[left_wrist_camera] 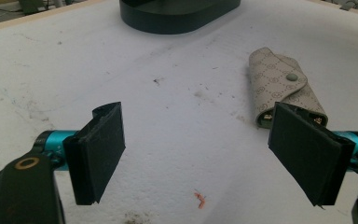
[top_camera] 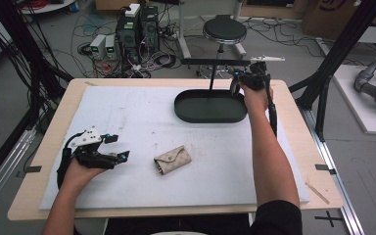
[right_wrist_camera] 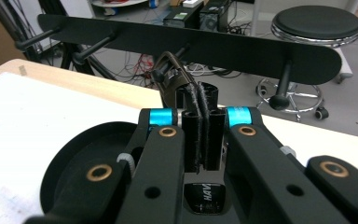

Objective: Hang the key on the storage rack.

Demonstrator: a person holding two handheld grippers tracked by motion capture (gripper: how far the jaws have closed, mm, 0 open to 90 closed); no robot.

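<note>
1. At the left, the left gripper (top_camera: pixel 120 157) is held low over the white mat (top_camera: pixel 127 112), jaws spread wide and empty, with the forearm entering from the bottom edge and the jaws pointed to the right.
2. Just beside those jaws, the beige key pouch (top_camera: pixel 172 159) lies flat on the mat, snapped shut and untouched; in the left gripper view it sits close to the far jaw.
3. Behind it, the dark oval tray (top_camera: pixel 210 106) forms the base of a rack whose peg bar (right_wrist_camera: pixel 186 44) stands above it.
4. At the right, the right gripper (right_wrist_camera: pixel 199 100) is raised by an outstretched arm, its jaws pressed together on a small dark loop (right_wrist_camera: pixel 170 70) at a peg.
5. A hanging step is judged to be in hand; next, the loop would need settling on the peg before release.
</note>
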